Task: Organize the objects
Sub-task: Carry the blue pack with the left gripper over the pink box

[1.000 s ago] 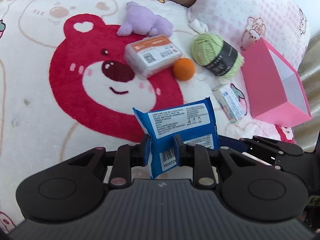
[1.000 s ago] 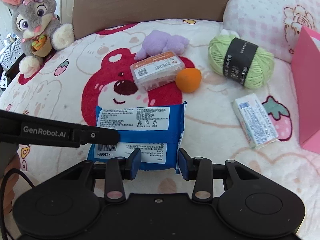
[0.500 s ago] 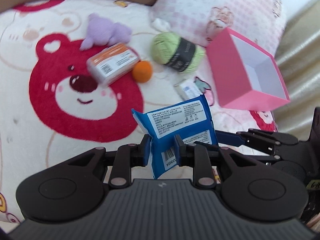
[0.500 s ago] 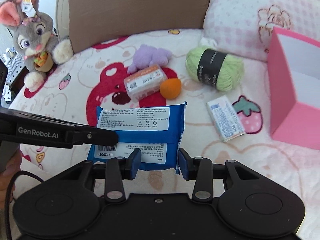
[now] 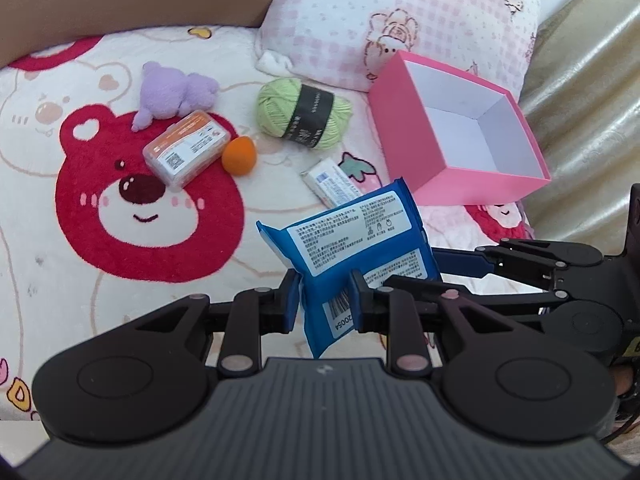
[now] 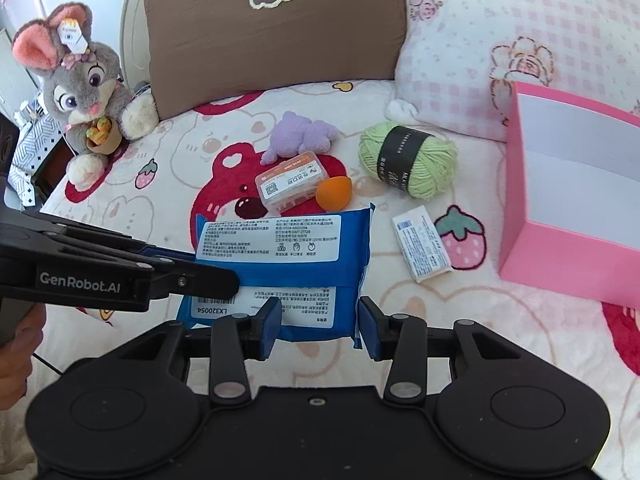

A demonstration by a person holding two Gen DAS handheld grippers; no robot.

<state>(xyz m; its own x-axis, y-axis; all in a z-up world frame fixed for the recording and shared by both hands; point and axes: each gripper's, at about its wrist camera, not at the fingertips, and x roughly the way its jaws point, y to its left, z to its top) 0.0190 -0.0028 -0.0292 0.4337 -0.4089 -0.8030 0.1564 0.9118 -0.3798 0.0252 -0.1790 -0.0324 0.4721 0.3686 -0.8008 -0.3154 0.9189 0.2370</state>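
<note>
Left wrist view: I'm carrying the pack aloft, left tongs pinching its end, right tongs loosening round it; I'm keeping it level toward the box.

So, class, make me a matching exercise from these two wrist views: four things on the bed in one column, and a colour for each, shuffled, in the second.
Things:
1. yarn ball
2. open box
3. wipes packet
4. small plush toy

Colours:
A. blue
B. purple
C. green
D. pink

Pairs: 1-C, 2-D, 3-A, 4-B
</note>
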